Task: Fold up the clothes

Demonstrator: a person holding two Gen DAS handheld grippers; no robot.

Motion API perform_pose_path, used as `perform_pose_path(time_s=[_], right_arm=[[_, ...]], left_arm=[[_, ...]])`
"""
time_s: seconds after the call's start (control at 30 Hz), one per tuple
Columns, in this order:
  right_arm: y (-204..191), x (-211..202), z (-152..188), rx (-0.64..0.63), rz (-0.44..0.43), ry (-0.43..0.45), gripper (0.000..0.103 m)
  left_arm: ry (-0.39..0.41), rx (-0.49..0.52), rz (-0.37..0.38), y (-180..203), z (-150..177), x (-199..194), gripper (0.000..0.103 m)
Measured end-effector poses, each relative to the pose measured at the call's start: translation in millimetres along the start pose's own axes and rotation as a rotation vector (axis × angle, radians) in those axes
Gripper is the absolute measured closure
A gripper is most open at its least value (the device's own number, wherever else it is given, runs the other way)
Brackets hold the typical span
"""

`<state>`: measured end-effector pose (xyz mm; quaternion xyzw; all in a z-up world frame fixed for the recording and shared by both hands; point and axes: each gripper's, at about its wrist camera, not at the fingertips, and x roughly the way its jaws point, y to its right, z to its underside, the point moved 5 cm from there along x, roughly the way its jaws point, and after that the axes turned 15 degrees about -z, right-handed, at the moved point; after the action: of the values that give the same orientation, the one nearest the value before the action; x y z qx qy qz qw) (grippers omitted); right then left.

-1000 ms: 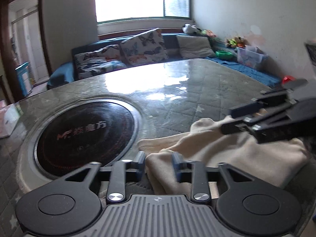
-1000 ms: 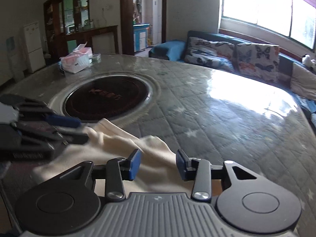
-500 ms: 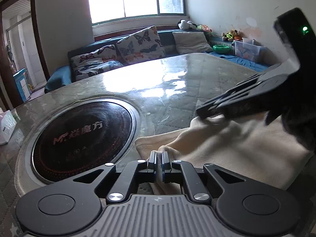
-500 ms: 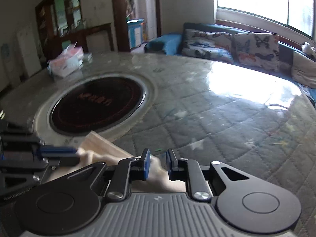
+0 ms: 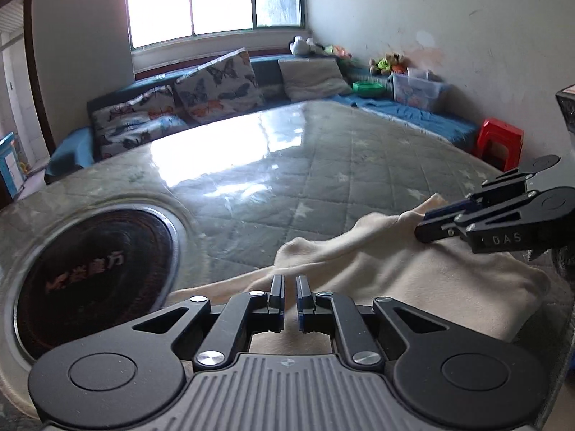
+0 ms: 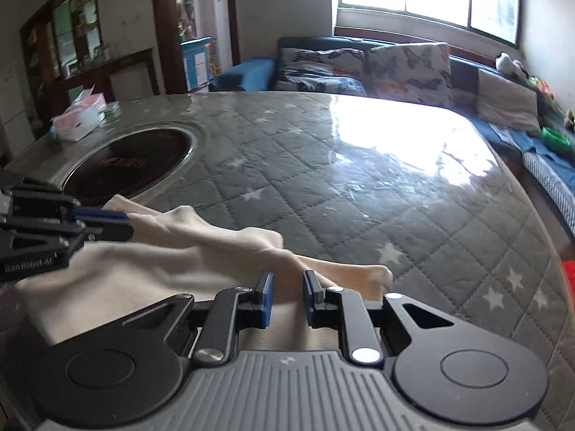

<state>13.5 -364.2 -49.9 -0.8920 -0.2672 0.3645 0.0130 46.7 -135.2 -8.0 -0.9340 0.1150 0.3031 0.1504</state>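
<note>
A cream garment (image 5: 413, 280) lies bunched at the near edge of the round table. My left gripper (image 5: 289, 282) is shut on its near left edge, with fabric pinched between the narrow pads. In the right wrist view the same gripper (image 6: 120, 219) shows from the side, clamping a fold of the cream garment (image 6: 143, 262). My right gripper (image 6: 287, 280) is shut on a ridge of cloth at the garment's right end. The left wrist view shows that gripper (image 5: 418, 231) biting a raised corner of the fabric.
The table (image 5: 323, 165) has a grey quilted cover with stars under a glossy top. A round black cooktop (image 5: 93, 265) is sunk into it at left. A tissue box (image 6: 77, 122) stands beyond it. Past the table are a sofa with cushions (image 5: 215, 86) and a red stool (image 5: 497, 142).
Both grippers went from open to shut on the garment's edge. They then shifted sideways across the table, and the cloth now rises in a ridge between them.
</note>
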Motion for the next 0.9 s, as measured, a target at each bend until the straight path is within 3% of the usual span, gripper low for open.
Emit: perform_pose_path(time_s=[0.23,0.43,0.6,0.7,0.77,0.9], right_arm=[[11,-1,-2,0.012,-0.002,0.039,0.087],[0,-21,14,-0.044,0.027,0.02,0.087],[8,-25,18,-0.006,0.028,0.034,0.079],[-9,-36,17,-0.066,-0.003,0.04,0.077],[-23,-43,20,-0.1,-0.026,0.038,0.069],[-51,-51,30,-0.137,-0.086,0.037,0.068]], left_arm=[[-0.043,-0.031,-0.04,-6,0,18,0.094],[-0.02,-0.038,-0.027,0,4,-2,0.094],[-0.005,-0.029,-0.03,4,10,-20,0.094],[0.023,-0.032,-0.013,5,15,-39,0.093],[0.034,-0.032,-0.001,8,19,-50,0.092],[0.058,-0.027,0.025,18,28,-67,0.092]])
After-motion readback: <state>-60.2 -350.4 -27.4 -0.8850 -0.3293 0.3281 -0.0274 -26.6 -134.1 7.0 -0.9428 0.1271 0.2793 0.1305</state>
